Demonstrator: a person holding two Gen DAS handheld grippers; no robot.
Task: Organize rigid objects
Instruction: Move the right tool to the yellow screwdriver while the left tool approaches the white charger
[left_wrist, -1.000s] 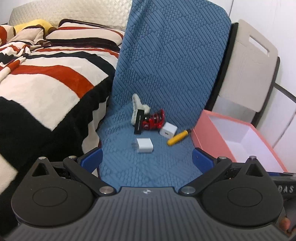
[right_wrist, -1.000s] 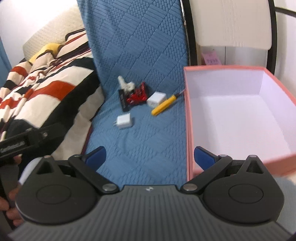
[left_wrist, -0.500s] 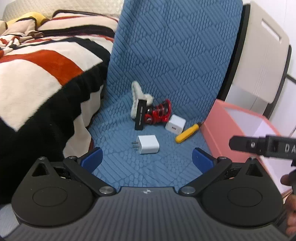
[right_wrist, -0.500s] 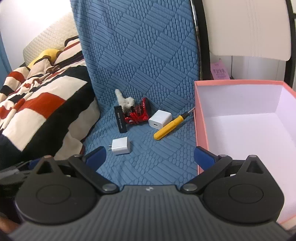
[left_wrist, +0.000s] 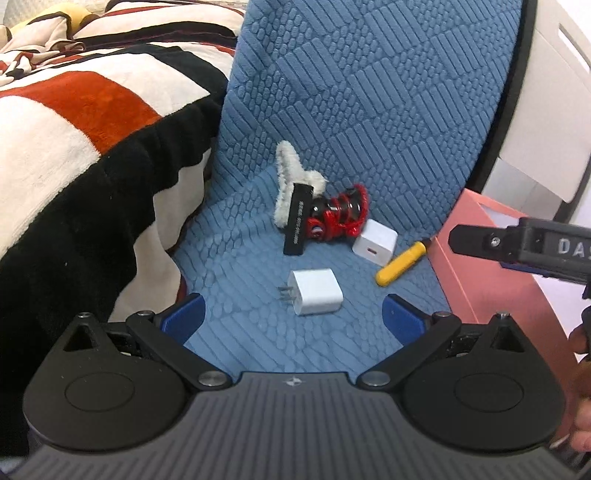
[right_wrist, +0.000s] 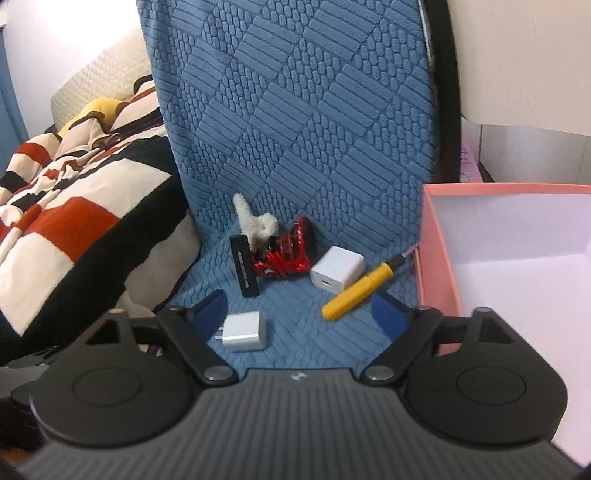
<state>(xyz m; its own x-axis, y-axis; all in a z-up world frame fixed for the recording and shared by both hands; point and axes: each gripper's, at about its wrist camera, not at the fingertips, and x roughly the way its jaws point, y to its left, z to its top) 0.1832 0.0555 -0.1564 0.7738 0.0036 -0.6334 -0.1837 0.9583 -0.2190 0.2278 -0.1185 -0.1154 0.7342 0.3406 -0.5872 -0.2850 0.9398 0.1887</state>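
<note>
On the blue textured mat (left_wrist: 258, 332) lie a white plug charger (left_wrist: 316, 291) (right_wrist: 245, 331), a second white charger cube (left_wrist: 375, 242) (right_wrist: 337, 268), a yellow screwdriver (left_wrist: 400, 264) (right_wrist: 364, 288), a black stick (left_wrist: 298, 219) (right_wrist: 245, 271), a red toy car (left_wrist: 338, 218) (right_wrist: 286, 253) and a white fluffy clip (left_wrist: 291, 177) (right_wrist: 255, 221). My left gripper (left_wrist: 293, 315) is open and empty, just short of the plug charger. My right gripper (right_wrist: 299, 310) is open and empty, with the plug charger by its left finger and the screwdriver by its right.
An open pink box (right_wrist: 436, 236) (left_wrist: 484, 258) with a white inside stands to the right of the mat. A striped blanket (left_wrist: 92, 122) (right_wrist: 74, 206) covers the bed on the left. The mat rises up a chair back (right_wrist: 295, 92) behind the objects.
Both grippers have moved forward and down toward the objects, which now look larger. The right gripper's body has come further into the left wrist view at the right edge.
</note>
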